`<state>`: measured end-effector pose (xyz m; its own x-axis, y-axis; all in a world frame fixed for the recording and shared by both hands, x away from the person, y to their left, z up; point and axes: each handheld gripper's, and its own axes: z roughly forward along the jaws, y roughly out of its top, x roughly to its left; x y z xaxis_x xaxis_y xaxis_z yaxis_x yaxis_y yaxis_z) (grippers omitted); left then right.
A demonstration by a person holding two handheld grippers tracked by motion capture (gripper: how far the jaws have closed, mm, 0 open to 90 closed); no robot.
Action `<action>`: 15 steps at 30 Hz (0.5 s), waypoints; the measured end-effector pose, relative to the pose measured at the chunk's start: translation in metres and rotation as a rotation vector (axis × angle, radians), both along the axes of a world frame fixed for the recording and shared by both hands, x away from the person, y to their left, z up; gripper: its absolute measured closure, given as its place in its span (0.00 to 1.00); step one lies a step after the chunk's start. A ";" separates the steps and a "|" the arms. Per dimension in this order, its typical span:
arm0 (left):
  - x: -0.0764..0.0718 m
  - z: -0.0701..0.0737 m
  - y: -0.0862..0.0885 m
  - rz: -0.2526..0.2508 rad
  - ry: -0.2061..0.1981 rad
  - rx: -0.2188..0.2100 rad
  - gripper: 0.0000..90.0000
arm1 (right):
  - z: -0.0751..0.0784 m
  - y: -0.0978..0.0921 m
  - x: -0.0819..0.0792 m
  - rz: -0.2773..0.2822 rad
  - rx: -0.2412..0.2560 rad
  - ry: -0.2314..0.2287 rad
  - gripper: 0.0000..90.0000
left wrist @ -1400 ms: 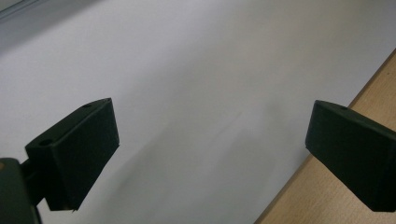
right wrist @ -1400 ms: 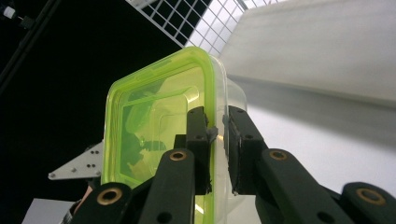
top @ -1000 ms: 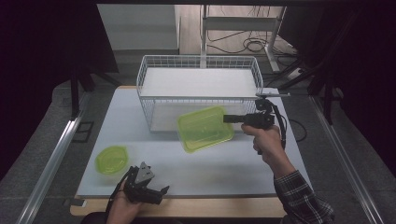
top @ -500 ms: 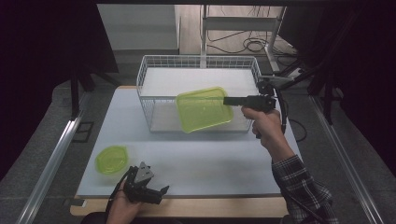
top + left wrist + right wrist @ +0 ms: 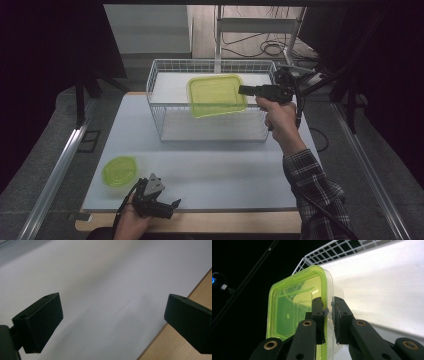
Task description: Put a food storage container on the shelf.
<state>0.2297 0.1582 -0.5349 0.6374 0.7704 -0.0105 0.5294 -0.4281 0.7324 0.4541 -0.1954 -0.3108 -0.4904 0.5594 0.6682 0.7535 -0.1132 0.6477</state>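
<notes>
A square green lidded plastic container (image 5: 216,95) hangs over the white wire basket (image 5: 156,111), tilted. My right gripper (image 5: 243,90) is shut on the container's right rim. In the right gripper view the two black jaws pinch the edge of the container (image 5: 292,310) between the fingertips (image 5: 318,307). A small round green container (image 5: 119,170) sits on the white table near the front left. My left gripper (image 5: 167,206) rests at the table's front edge, held by a hand. Its jaws stand wide apart with nothing between them in the left gripper view (image 5: 112,317).
The white tabletop (image 5: 220,165) has a wooden front edge (image 5: 175,345). Metal rails run along both sides of the table. Cables and a stand lie behind the basket.
My right gripper has lifted the square container up and away from the table surface, carrying it over the wire basket. The left gripper has stayed put.
</notes>
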 end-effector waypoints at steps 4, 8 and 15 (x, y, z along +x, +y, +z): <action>0.000 0.000 0.000 0.000 0.001 -0.003 0.02 | 0.003 0.004 0.008 -0.031 -0.008 -0.005 0.89; 0.000 0.001 0.002 0.004 -0.001 -0.013 0.02 | 0.005 0.007 0.016 -0.066 -0.019 -0.009 0.89; 0.000 0.001 0.003 0.007 -0.002 -0.032 0.02 | 0.005 0.009 0.027 -0.118 -0.041 -0.012 0.89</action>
